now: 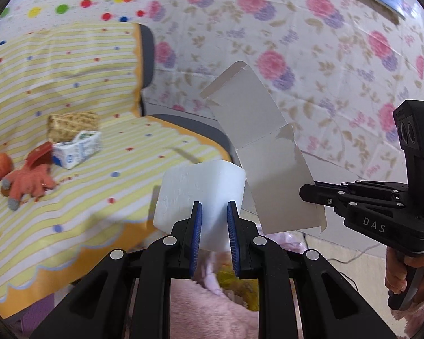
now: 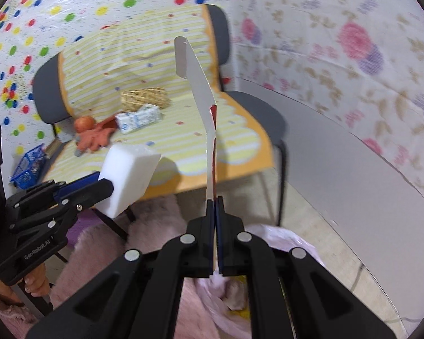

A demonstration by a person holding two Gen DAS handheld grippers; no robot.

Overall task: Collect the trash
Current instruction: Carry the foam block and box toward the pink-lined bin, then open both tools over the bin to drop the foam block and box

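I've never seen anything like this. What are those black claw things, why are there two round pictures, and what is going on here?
There is no robot: a person holds a two-finger gripper in each hand, and each carries a wide-angle camera looking along its fingers, hence two round pictures.

The left camera shows the left gripper clamped on a white foam block. The right camera shows the right gripper shut on a flattened cardboard box. Each gripper also appears at the edge of the other's picture.

Behind them, chairs under a striped yellow cloth bear a wicker basket, a small carton, an orange stuffed toy and a round red fruit. Below lies a pink bag, possibly for the trash.
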